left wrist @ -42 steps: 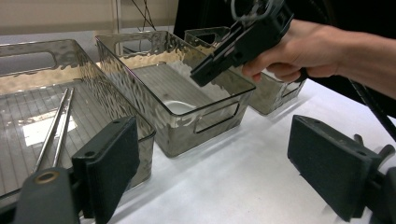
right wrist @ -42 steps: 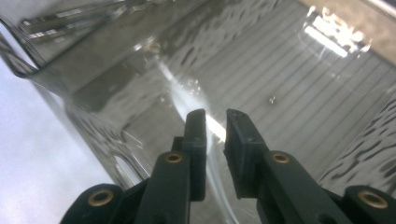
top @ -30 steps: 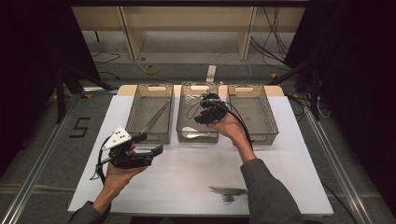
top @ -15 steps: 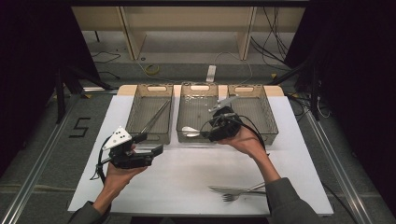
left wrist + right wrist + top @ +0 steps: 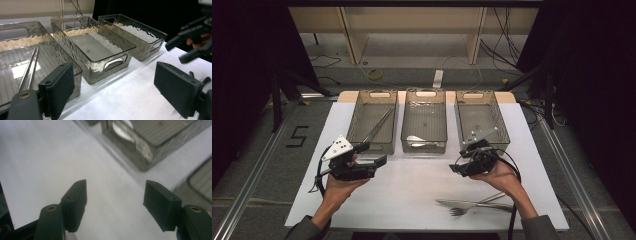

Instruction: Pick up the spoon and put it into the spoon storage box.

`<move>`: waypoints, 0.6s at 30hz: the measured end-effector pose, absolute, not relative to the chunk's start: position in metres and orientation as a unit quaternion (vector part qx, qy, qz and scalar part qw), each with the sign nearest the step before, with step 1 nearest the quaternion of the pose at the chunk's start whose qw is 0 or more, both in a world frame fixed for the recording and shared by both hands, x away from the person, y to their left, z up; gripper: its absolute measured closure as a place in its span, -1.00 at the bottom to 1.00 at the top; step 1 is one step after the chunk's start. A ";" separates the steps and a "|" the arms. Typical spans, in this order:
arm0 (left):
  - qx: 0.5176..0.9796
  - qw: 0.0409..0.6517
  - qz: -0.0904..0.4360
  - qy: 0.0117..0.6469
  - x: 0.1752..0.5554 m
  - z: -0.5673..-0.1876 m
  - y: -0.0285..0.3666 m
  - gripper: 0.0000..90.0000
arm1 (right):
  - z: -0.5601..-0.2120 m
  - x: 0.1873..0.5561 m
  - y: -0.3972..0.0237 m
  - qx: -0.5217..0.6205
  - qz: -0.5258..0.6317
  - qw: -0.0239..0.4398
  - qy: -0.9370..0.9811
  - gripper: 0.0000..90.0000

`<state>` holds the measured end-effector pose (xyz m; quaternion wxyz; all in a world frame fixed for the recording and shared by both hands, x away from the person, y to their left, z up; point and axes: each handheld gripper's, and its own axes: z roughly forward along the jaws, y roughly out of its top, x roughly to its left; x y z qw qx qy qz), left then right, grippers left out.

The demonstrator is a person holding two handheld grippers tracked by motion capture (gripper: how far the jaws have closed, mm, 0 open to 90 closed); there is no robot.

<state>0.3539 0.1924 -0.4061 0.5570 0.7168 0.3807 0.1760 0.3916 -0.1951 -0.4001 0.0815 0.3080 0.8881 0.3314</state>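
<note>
Cutlery point(image 5: 472, 204) lies on the white table point(image 5: 412, 195) near its front edge: a fork and what looks like a knife or spoon handle crossing it, just in front of the person's right wrist. The right gripper point(image 5: 460, 169) hangs above the table between that cutlery and the three clear bins, its jaws pointing leftward across the table top. Its jaws have just been opening and now stand spread wide, with bare white table between them in the right gripper view point(image 5: 115, 202) and nothing in the gap. The cutlery sits nearer the person than these fingers, apart from them and untouched.

A spoon point(image 5: 422, 141) rests at the near end of the middle bin point(image 5: 424, 100), its bowl showing through the bin's near wall in the right gripper view. The left bin point(image 5: 373, 102) holds a pair of thin metal rods point(image 5: 28, 68), probably chopsticks. The right bin point(image 5: 482, 102) stands just beyond the right gripper.

The left gripper point(image 5: 379, 155) is held low near the left bin's front corner, its pads point(image 5: 60, 87) spread wide with nothing between them.
</note>
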 end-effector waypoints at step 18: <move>0.716 0.557 0.177 0.381 0.354 -0.406 0.193 -0.64 | -0.424 0.352 -0.221 0.314 0.294 0.080 0.899 -0.26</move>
